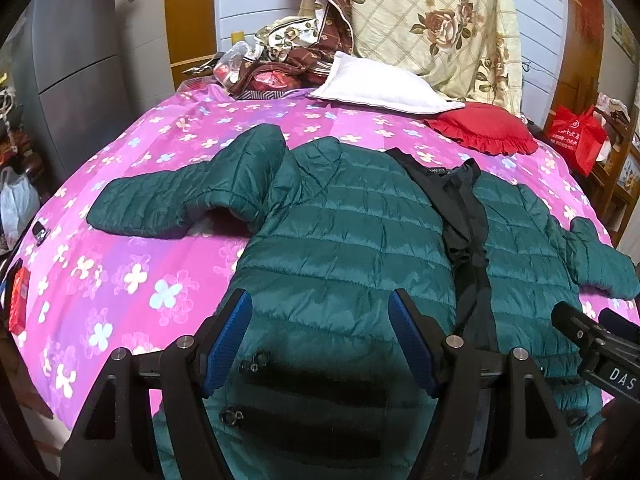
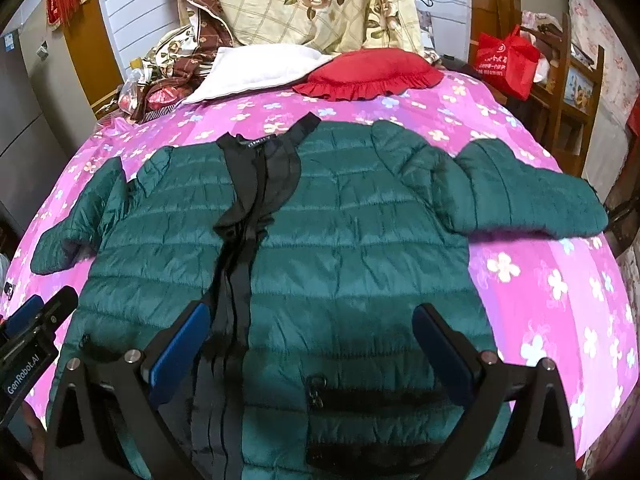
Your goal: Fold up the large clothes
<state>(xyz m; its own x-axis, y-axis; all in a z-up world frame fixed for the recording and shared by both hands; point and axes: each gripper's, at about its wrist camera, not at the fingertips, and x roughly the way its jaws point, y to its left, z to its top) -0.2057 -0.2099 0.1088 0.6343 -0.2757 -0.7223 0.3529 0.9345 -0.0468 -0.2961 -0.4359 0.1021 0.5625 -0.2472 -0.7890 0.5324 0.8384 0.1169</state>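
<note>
A dark green quilted jacket (image 1: 352, 232) lies face up and spread on a pink flowered bed cover (image 1: 132, 276), its black zipper band (image 1: 466, 236) running down the middle and both sleeves out to the sides. My left gripper (image 1: 320, 316) hovers open above the jacket's lower left front, nothing between its blue pads. In the right wrist view the same jacket (image 2: 360, 240) fills the middle, and my right gripper (image 2: 312, 332) stands open over its lower right front, just right of the zipper band (image 2: 240, 248). Each gripper shows at the other view's edge.
At the head of the bed lie a white pillow (image 1: 380, 84), a red frilled cushion (image 1: 484, 128) and a flowered quilt (image 1: 432, 20) against the wall. A red bag (image 2: 506, 62) sits on wooden shelves at the right. A grey cabinet (image 1: 72, 60) stands left of the bed.
</note>
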